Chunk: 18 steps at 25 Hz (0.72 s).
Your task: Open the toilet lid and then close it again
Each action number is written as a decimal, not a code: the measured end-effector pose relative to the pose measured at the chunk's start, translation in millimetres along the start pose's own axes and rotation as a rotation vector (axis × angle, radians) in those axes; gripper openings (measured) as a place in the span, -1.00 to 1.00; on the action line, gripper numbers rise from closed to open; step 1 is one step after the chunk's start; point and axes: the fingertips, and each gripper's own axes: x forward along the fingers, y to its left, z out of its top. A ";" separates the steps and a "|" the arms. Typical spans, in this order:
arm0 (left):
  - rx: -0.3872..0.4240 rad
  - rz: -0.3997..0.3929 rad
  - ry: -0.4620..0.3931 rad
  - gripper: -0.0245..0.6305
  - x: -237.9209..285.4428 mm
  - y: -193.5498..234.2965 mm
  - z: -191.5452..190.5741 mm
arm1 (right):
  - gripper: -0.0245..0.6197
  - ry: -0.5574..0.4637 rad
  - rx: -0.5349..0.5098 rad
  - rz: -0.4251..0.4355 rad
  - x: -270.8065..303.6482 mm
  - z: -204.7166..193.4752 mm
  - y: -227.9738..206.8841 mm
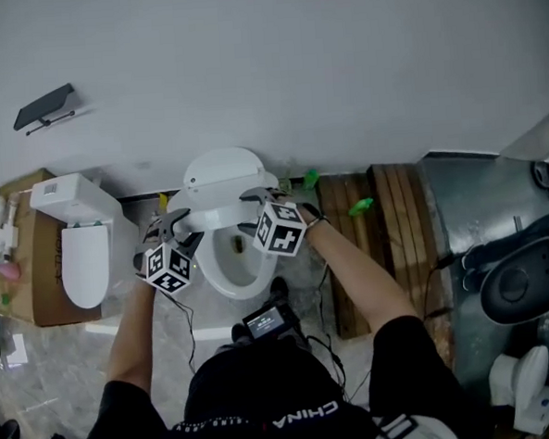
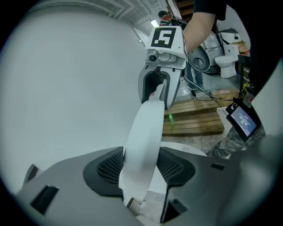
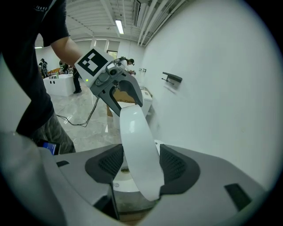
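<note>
Left tool point(image 2: 141, 170) and right tool point(image 3: 140, 165) clamped the half-raised toilet lid point(image 1: 221, 175). It seemed mid-swing; next, pivot it evenly.

Shirt print: "CHINA", white capitals across the back of the person's black shirt point(image 1: 305, 414), upside down in the head view.
Left cube marker: black-and-white square code pattern on the cube point(image 1: 169, 269) of the left gripper point(image 1: 176, 223); no letters or digits.
Right cube marker: same kind of square code pattern on the cube point(image 1: 281, 228) of the right gripper point(image 1: 255, 202); no letters or digits.
Handheld screen: lit display point(image 2: 243, 120) at the person's waist; lines of text present, too small to read.
Toilet mark: small grey mark on the toilet body point(image 2: 185, 149); not legible.
Sleeve print: pale lettering on the black sleeve point(image 3: 42, 8); not legible.
</note>
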 end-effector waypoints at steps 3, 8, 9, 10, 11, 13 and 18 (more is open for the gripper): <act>0.007 -0.009 -0.011 -0.26 -2.4 -18.9 -7.5 | -0.16 0.035 -0.001 -0.028 4.3 -6.3 18.4; 0.042 -0.026 -0.022 -0.23 -1.9 -49.4 -15.9 | -0.14 0.060 -0.004 -0.080 9.3 -20.4 45.0; 0.048 -0.027 -0.019 -0.23 -2.0 -55.5 -18.4 | -0.13 0.065 -0.009 -0.087 10.7 -22.8 50.4; 0.054 -0.028 -0.014 -0.22 -1.9 -62.1 -20.7 | -0.13 0.069 -0.014 -0.091 12.0 -25.7 56.1; 0.060 -0.027 -0.007 -0.22 -1.4 -69.5 -22.7 | -0.13 0.071 -0.019 -0.093 13.2 -29.6 62.5; 0.068 -0.023 0.013 -0.20 0.4 -86.3 -26.1 | -0.12 0.065 -0.030 -0.093 15.2 -39.5 76.5; 0.092 0.009 0.058 -0.17 6.4 -119.6 -36.4 | -0.11 0.024 -0.078 -0.124 20.4 -59.0 104.6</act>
